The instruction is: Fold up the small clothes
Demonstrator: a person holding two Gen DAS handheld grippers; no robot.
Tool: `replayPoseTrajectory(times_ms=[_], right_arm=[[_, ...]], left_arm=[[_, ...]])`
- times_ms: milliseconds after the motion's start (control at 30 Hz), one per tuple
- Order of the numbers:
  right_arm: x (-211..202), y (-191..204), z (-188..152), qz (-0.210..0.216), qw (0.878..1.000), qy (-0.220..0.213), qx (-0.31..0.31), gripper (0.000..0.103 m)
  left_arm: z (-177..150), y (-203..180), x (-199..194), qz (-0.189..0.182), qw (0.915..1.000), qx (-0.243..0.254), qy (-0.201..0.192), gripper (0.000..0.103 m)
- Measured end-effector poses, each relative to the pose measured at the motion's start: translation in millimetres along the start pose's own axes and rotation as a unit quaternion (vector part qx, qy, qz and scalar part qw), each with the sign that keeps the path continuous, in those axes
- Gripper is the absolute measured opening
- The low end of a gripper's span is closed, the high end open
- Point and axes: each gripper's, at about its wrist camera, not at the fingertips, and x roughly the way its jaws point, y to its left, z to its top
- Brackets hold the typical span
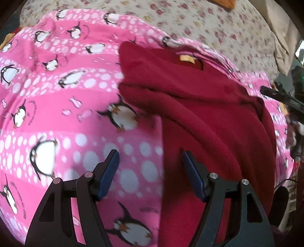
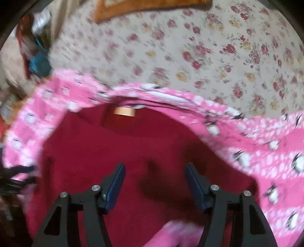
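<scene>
A small dark red fleece garment (image 1: 209,123) with a tan neck label (image 1: 187,58) lies on a pink penguin-print blanket (image 1: 57,95). My left gripper (image 1: 151,156) is open and empty, just above the garment's left edge where it meets the blanket. In the right wrist view the red garment (image 2: 114,148) fills the middle, its label (image 2: 124,111) at the far edge. My right gripper (image 2: 154,168) is open and empty, hovering over the garment's middle. The right gripper's black body also shows in the left wrist view (image 1: 281,96) at the garment's right side.
The pink blanket (image 2: 275,161) lies on a cream floral bedsheet (image 2: 190,53). An orange cloth (image 2: 133,9) lies at the far edge of the bed. Clutter with a teal item (image 2: 38,62) sits at the far left. A beige pillow (image 1: 279,28) lies at the right.
</scene>
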Motion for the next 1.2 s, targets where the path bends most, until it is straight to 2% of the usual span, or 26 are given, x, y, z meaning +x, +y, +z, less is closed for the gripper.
replayPoseTrajectory(times_ms=[100,167,200,233,267,300,467,633,733,833,1100,1133,1167,1200], right_arm=[[-18,22,-28,0.04,0.999,0.005,-0.001,0.062],[-26,36,-51,0.042,0.999,0.014,-0.009,0.062],[-28,41,-62,0.044,0.999,0.017,-0.008,0.062],[-28,42,-70,0.048,0.999,0.021,-0.003,0.062],[-28,43,-77,0.051,0.998,0.024,0.004,0.062],[-29,42,-84,0.053,0.998,0.027,0.015,0.062],[-32,36,-101,0.065,0.996,0.029,0.056,0.062],[-49,40,-106,0.067,0.997,0.013,0.045,0.062],[-54,38,-113,0.074,0.996,0.014,0.051,0.063],[-49,41,-124,0.077,0.995,0.031,0.054,0.063],[-30,64,-158,0.09,0.992,0.071,0.044,0.063],[-24,67,-160,0.092,0.992,0.073,0.042,0.057],[-18,71,-163,0.099,0.992,0.069,0.039,0.043],[-16,74,-164,0.102,0.992,0.06,0.037,0.039]], left_arm=[[-5,-12,3,0.016,0.9996,0.025,0.001,0.069],[-7,-13,3,0.004,0.9998,0.019,0.0,0.057],[-8,-14,3,-0.003,0.9999,0.012,-0.001,0.043],[-8,-16,3,-0.009,0.9999,0.01,-0.001,0.023],[-8,-18,3,-0.016,0.9998,0.009,0.0,0.012],[-9,-19,2,-0.023,0.9997,0.004,0.003,0.009],[-21,-22,-26,-0.034,0.9993,0.001,-0.015,0.006],[-52,-12,-66,-0.025,0.9991,-0.011,-0.034,0.005],[-63,-4,-63,-0.007,0.9994,-0.02,-0.027,0.005],[-62,1,-60,-0.008,0.9989,-0.035,-0.029,0.005],[-60,-4,-56,0.005,0.9993,-0.022,-0.03,0.005],[-60,-3,-56,0.004,0.9993,-0.024,-0.03,0.005],[-60,-3,-57,0.003,0.9992,-0.026,-0.029,0.005],[-60,-2,-58,0.003,0.9992,-0.026,-0.03,0.005]])
